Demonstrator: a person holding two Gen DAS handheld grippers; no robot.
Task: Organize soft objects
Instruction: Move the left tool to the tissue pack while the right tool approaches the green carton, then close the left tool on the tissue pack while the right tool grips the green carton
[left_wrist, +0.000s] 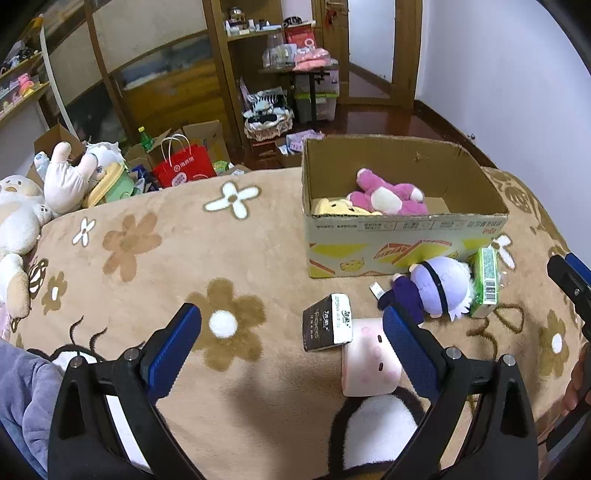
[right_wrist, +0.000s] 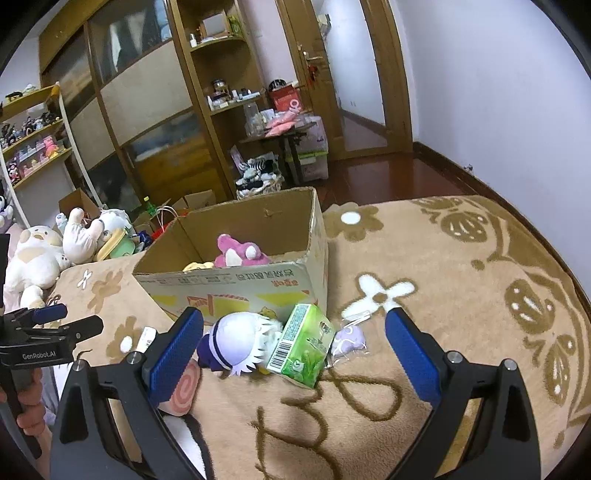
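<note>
An open cardboard box stands on the flowered blanket and holds a pink plush and a yellow plush; it also shows in the right wrist view. In front of it lie a purple-and-white doll, a pink marshmallow plush, a green carton and a dark box. My left gripper is open and empty, its right finger over the pink plush. My right gripper is open and empty above the doll and green carton.
A small lilac packet lies beside the carton. Several large white plush toys sit at the blanket's left end. A red paper bag, boxes and shelves stand beyond the bed. The right gripper shows at the left view's right edge.
</note>
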